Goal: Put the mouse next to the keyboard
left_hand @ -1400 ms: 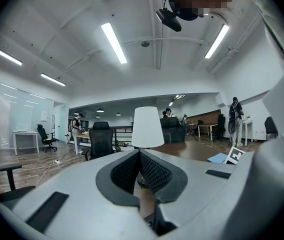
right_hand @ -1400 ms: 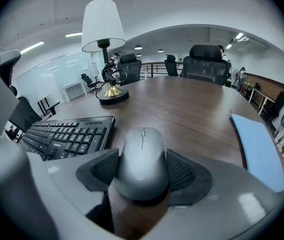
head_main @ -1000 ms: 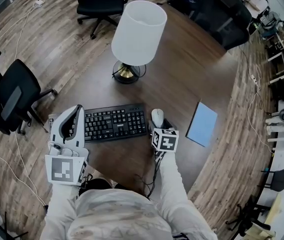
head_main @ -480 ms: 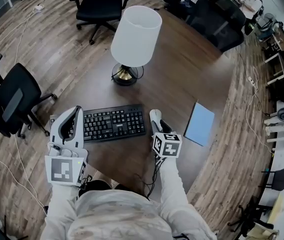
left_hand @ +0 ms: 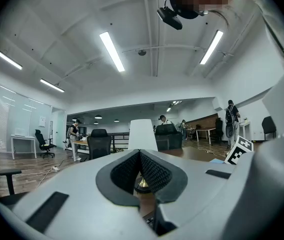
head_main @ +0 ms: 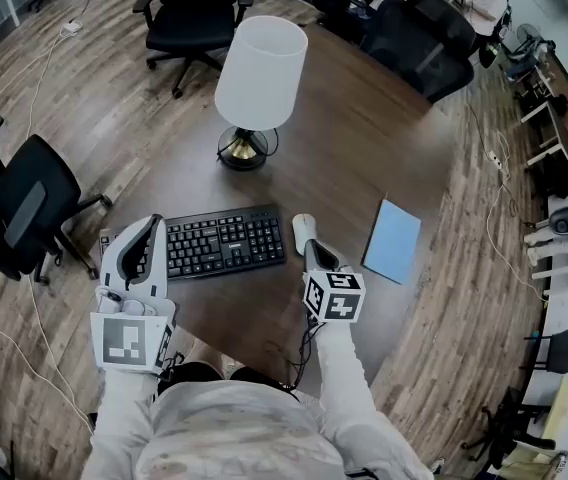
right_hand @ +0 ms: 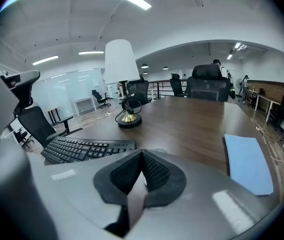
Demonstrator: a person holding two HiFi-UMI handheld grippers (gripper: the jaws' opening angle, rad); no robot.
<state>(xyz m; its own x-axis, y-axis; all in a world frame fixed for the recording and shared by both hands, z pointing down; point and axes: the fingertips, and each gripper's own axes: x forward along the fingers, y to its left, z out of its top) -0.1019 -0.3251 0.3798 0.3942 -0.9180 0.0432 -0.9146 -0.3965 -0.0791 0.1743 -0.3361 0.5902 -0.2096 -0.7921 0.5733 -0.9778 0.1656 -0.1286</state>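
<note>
A white mouse [head_main: 304, 231] lies on the brown table just right of the black keyboard [head_main: 226, 242], a small gap from its right end. My right gripper [head_main: 313, 248] sits just behind the mouse on the near side, shut and empty. In the right gripper view its pads [right_hand: 132, 171] meet at the tips and hide most of the mouse, and the keyboard [right_hand: 84, 149] lies to the left. My left gripper [head_main: 153, 222] is held at the keyboard's left end, its pads [left_hand: 154, 174] closed together with nothing between them.
A lamp with a white shade [head_main: 261, 60] and brass base [head_main: 243, 149] stands behind the keyboard. A blue notebook [head_main: 392, 240] lies right of the mouse. Office chairs [head_main: 24, 193] ring the table, whose curved edge [head_main: 434, 298] runs close on the right.
My right gripper has drawn back from the mouse toward me and its jaws have closed. The mouse stays beside the keyboard. The left gripper has not moved.
</note>
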